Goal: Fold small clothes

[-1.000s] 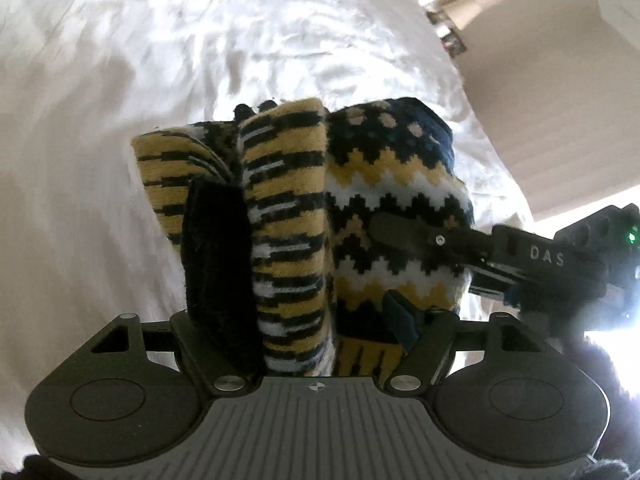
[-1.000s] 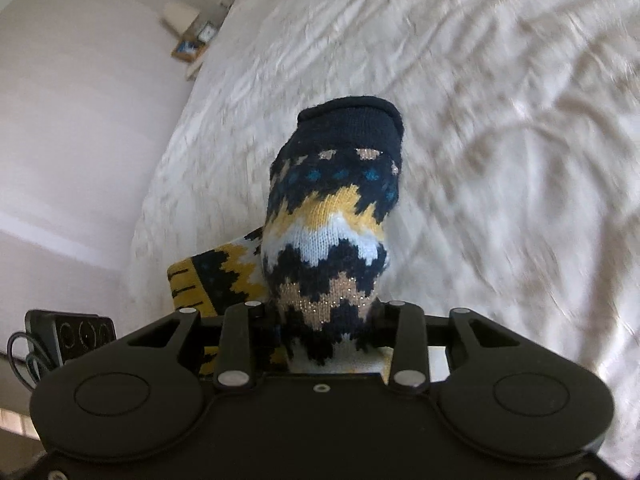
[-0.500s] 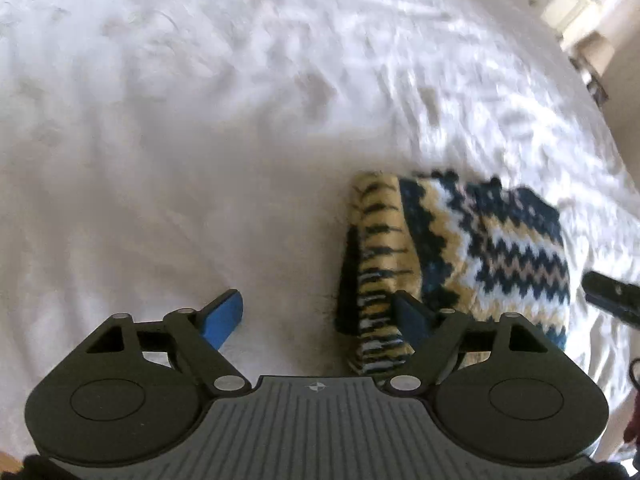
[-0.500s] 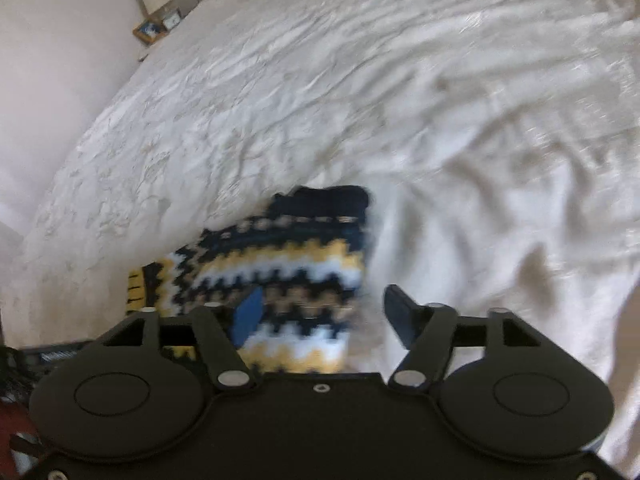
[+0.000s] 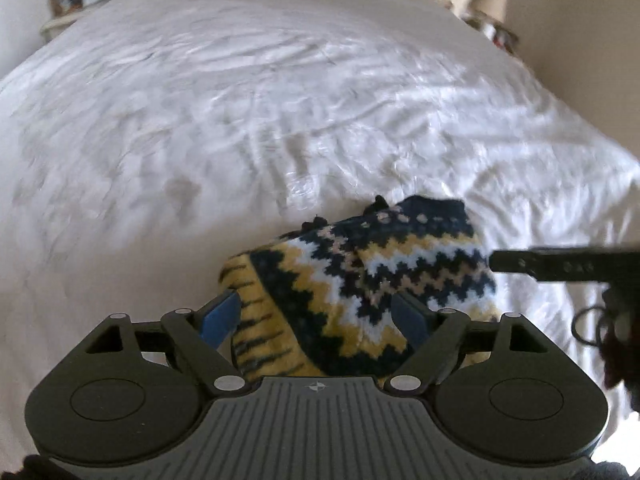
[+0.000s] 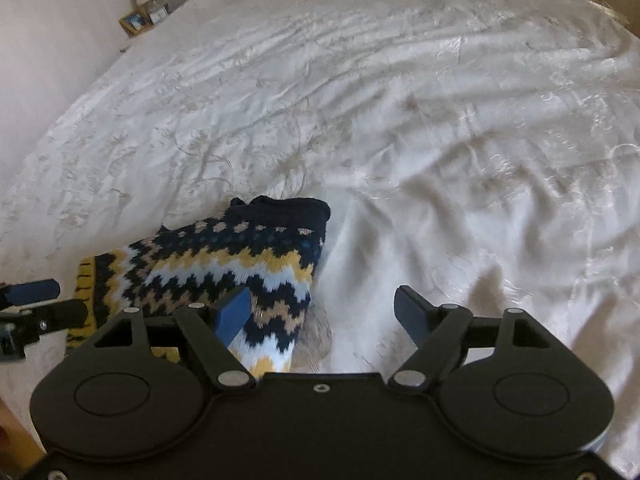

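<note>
A folded knit sock [image 5: 360, 280] with navy, yellow and white zigzags lies flat on the white bedspread [image 5: 240, 120]. My left gripper [image 5: 316, 316] is open, its fingers spread either side of the sock's near end and above it. In the right wrist view the sock [image 6: 224, 268] lies at lower left. My right gripper [image 6: 324, 312] is open and empty, its left finger over the sock's right edge. The right gripper also shows in the left wrist view [image 5: 560, 266] at the right edge.
The wrinkled white bedspread [image 6: 400, 120] fills both views. A bedside table with a lamp and picture frame [image 6: 144, 16] stands at the far left. Small items [image 5: 492, 28] sit by the far right wall.
Both grippers opened and let go of the sock, which was held up a second ago and now lies folded on the bed. Both grippers have drawn back and up.
</note>
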Demonstrator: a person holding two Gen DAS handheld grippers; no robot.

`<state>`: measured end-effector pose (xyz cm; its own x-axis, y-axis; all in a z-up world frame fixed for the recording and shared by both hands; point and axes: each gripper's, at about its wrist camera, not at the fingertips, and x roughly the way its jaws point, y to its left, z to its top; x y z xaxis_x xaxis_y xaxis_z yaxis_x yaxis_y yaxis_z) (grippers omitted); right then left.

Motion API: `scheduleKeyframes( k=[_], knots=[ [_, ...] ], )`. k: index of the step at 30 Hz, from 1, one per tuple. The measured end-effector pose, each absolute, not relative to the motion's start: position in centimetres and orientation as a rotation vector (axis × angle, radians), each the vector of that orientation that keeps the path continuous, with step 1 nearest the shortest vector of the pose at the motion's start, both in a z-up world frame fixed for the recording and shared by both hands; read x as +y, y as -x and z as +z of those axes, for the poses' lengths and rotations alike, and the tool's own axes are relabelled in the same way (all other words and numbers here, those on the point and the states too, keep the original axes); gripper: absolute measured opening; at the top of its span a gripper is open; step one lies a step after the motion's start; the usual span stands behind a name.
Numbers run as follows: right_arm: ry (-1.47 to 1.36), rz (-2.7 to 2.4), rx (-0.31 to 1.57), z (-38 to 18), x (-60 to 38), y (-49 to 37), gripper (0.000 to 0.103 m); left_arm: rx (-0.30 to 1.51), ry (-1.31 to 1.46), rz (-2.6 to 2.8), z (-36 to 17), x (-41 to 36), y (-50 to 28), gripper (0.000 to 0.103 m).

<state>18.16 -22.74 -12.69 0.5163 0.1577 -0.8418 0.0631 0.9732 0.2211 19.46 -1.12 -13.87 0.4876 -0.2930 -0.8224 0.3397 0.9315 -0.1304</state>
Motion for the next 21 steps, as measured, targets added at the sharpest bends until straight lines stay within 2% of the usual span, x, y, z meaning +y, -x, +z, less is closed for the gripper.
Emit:
scheduleKeyframes(
  k=[7,16,21],
  knots=[
    [-0.137,0.033,1.184,-17.0,-20.6,-22.4,0.095,1.086,-0.136,-0.397,-16.2,-0.1,-20.8,0.088],
    [-0.201,-0.001,1.047,-12.6,-21.0,-17.0,0.096,1.111,-0.172,-0.446,-16.6,2.1,-20.9,0.090],
    [-0.119,-0.017,1.146,-15.2,-18.5,-14.5,0.096,1.166,-0.101,-0.438,-18.5,3.2,-21.6,0.103]
  ],
)
